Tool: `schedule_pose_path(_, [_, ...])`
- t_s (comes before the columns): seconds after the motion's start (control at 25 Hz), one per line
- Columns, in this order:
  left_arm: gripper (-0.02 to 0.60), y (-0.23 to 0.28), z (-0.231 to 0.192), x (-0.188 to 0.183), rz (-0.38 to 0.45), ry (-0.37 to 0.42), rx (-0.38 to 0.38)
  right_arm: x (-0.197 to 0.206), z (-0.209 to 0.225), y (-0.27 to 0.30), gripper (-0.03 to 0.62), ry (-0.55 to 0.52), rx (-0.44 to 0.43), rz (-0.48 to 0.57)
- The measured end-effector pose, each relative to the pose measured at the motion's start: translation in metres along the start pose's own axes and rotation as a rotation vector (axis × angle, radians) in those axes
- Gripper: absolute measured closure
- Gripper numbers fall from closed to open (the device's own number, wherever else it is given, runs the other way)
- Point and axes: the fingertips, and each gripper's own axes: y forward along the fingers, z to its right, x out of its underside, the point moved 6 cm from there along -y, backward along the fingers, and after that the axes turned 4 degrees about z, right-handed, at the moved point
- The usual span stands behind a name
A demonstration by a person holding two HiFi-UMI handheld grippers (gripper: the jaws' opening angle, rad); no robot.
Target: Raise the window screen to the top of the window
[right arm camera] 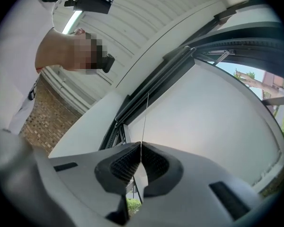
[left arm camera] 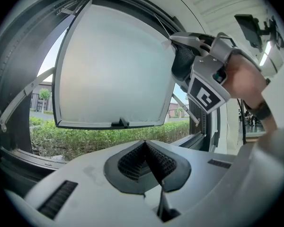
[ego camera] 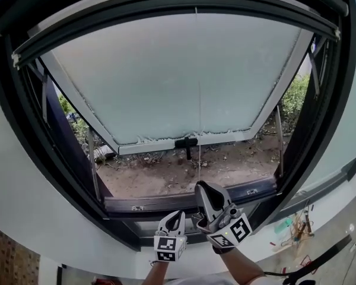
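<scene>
- Bare ground [ego camera: 166, 174] and shrubs [ego camera: 293, 100] lie beyond the dark window frame [ego camera: 136, 203] in the head view. A frosted sash [ego camera: 178, 70] swings outward from the top, with its handle [ego camera: 187, 142] at the lower edge.
- The window screen [ego camera: 166, 2] shows only as a dark bar across the top of the frame. Its long axis runs left to right.
- A thin cord [ego camera: 199, 100] drops straight down the middle of the frame from that bar to the right gripper [ego camera: 202, 187], which points upward.
- The left gripper [ego camera: 177, 214] sits just left of it at bottom centre, and lower.
- The left gripper view looks out level at a hedge [left arm camera: 85, 138], which the head view does not show this way. This claw [left arm camera: 144, 143] is pressed together with nothing in it.
- The other gripper is at upper right in this view, with its marker cube [left arm camera: 207, 94] and the hand [left arm camera: 241, 79] that holds it.
- The right gripper view tilts up to a slatted ceiling [right arm camera: 132, 18] and a brick wall [right arm camera: 42, 122], which no other view shows.
- Here the claw [right arm camera: 141, 145] is clamped on the cord [right arm camera: 145, 117]. The cord rises taut to the screen bar [right arm camera: 154, 79], which slants from centre left to upper right.
</scene>
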Motion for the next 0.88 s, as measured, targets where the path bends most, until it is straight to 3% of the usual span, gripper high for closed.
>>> schedule_pose_path(0.24, [0.58,-0.005,-0.001,0.0,0.004,-0.002,-0.007,-0.027,-0.003,0.025,0.591,0.033,-0.052,0.044])
schedule_pose_path(0.44, [0.58,-0.011,-0.004,0.001,-0.003,-0.004,-0.021,0.01,-0.007,0.02,0.592,-0.041,-0.034,-0.255])
schedule_pose_path(0.64, [0.58,-0.018,-0.005,0.004,-0.012,-0.012,-0.031,0.067,-0.004,-0.03,0.592,0.115,0.107,-0.41])
schedule_pose_path(0.88, [0.58,-0.019,-0.013,-0.005,0.012,-0.016,-0.05,0.1,0.0,-0.081,0.591,-0.002,0.225,-0.592])
